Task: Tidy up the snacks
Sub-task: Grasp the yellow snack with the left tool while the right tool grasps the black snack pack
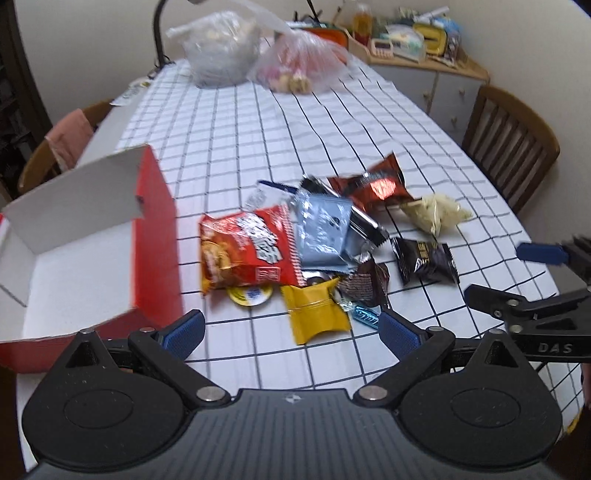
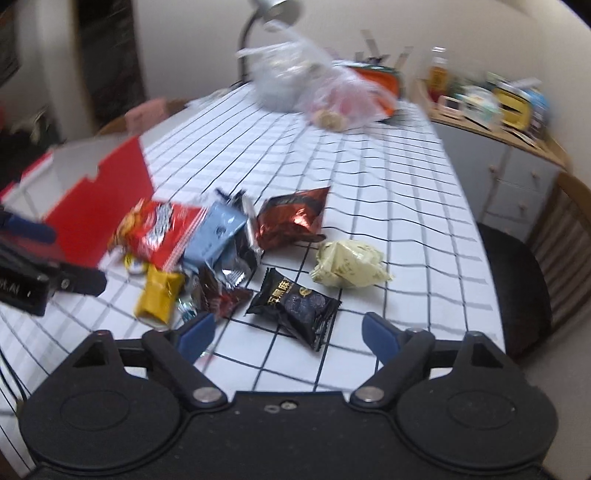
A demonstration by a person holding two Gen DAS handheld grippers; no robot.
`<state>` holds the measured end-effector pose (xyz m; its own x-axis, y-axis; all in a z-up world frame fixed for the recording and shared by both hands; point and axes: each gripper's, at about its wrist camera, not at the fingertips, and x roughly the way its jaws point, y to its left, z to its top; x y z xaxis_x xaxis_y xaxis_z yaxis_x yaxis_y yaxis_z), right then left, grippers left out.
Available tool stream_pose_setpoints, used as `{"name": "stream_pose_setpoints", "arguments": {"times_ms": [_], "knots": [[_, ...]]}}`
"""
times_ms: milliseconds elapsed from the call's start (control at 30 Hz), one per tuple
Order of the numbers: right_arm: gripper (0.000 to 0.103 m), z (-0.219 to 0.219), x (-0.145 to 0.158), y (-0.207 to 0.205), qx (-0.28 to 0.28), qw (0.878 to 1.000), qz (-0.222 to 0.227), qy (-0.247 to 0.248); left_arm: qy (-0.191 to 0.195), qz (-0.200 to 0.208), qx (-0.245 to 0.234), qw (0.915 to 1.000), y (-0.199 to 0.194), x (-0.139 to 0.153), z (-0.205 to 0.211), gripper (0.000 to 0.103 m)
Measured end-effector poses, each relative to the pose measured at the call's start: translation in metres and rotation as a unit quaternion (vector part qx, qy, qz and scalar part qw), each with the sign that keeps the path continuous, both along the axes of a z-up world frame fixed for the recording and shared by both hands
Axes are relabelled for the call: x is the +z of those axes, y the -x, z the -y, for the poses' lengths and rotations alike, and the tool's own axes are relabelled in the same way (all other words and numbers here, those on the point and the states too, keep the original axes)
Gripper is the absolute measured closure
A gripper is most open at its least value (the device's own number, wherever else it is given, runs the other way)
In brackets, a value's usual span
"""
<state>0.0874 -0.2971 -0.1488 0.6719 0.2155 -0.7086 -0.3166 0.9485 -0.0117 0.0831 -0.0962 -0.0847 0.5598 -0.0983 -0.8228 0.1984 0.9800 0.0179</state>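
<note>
Your left claw [image 1: 291, 332] hangs over the table [image 1: 240, 147] with its blue pads spread wide and nothing between them. Just ahead of it lies a yellow packet [image 1: 314, 314], with a small blue candy [image 1: 364, 314] beside that toward the right pad. A step farther sits the red chip bag [image 1: 247, 251], partly covering a round yellow lid [image 1: 251, 295], and a pale blue packet [image 1: 323, 232] leans against the bag's right edge. To the left of this claw stands the open red box [image 1: 155, 236], its white inside bare where you can see it.

Your right claw [image 2: 286, 332] also stands apart and grips nothing. The black packet [image 2: 295, 306] lies directly ahead of it, its near corner reaching in between the two pads, though they do not touch it. Left of that is a dark brown wrapper [image 2: 221, 299]. Farther out and to the right rests a crumpled cream wrapper [image 2: 349, 267], and beyond the black packet a shiny red-brown packet [image 2: 291, 218].

At the far end of the table, well away from both claws, two clear plastic bags [image 1: 258, 55] sit side by side, blurred, with a lamp stem [image 1: 159, 33] behind them. A wooden chair [image 1: 513, 144] stands off to the right.
</note>
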Motion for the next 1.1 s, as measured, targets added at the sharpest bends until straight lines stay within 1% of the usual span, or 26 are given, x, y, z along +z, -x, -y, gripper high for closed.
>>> {"name": "stream_pose_setpoints", "arguments": {"times_ms": [67,133,200,300,367,400,500,600,633,667,700,800,867,933,967,1033,1100], "knots": [[0.019,0.002,-0.007,-0.012,0.03,0.999,-0.002,0.019,-0.001,-0.013,0.004,0.9999,-0.011,-0.01,0.004,0.007],[0.022,0.001,-0.013,-0.022,0.065,0.997,-0.008,0.035,0.005,-0.03,0.019,0.9994,-0.022,-0.02,0.005,0.01],[0.023,0.0,-0.018,-0.032,0.103,0.993,-0.013,0.048,0.01,-0.042,0.03,0.9986,-0.031,-0.028,0.004,0.01],[0.027,-0.003,-0.027,-0.046,0.145,0.987,-0.022,0.066,0.009,-0.054,0.04,0.9977,-0.04,-0.04,0.004,0.01],[0.03,-0.005,-0.031,-0.055,0.17,0.982,-0.03,0.072,0.012,-0.066,0.046,0.9967,-0.046,-0.048,0.003,0.01],[0.033,-0.005,-0.032,-0.058,0.181,0.98,-0.032,0.073,0.016,-0.074,0.047,0.996,-0.049,-0.051,0.003,0.012],[0.036,-0.006,-0.035,-0.067,0.212,0.973,-0.037,0.078,0.033,-0.093,0.05,0.9939,-0.058,-0.059,0.001,0.013],[0.041,-0.005,-0.037,-0.075,0.234,0.968,-0.039,0.087,0.047,-0.106,0.053,0.9918,-0.066,-0.065,0.001,0.014],[0.042,-0.005,-0.037,-0.078,0.239,0.966,-0.042,0.087,0.051,-0.111,0.052,0.9911,-0.068,-0.067,0.001,0.024],[0.044,-0.005,-0.038,-0.08,0.243,0.965,-0.045,0.089,0.052,-0.118,0.05,0.9903,-0.071,-0.069,0.002,0.028],[0.05,-0.006,-0.039,-0.082,0.246,0.964,-0.048,0.089,0.05,-0.124,0.05,0.9897,-0.074,-0.071,0.003,0.032],[0.056,-0.005,-0.041,-0.082,0.252,0.963,-0.053,0.083,0.056,-0.134,0.051,0.9881,-0.077,-0.077,0.002,0.034],[0.059,-0.005,-0.042,-0.081,0.255,0.962,-0.053,0.079,0.058,-0.139,0.05,0.9874,-0.078,-0.078,0.002,0.039],[0.068,-0.005,-0.042,-0.08,0.252,0.963,-0.052,0.079,0.061,-0.14,0.048,0.9871,-0.078,-0.079,0.003,0.045],[0.068,-0.005,-0.041,-0.079,0.249,0.964,-0.052,0.077,0.061,-0.14,0.048,0.9871,-0.079,-0.079,0.004,0.047],[0.07,-0.004,-0.04,-0.077,0.243,0.966,-0.049,0.074,0.063,-0.141,0.045,0.987,-0.079,-0.078,0.005,0.054],[0.071,-0.003,-0.04,-0.074,0.235,0.968,-0.047,0.073,0.061,-0.14,0.044,0.9872,-0.079,-0.078,0.007,0.056]]}}
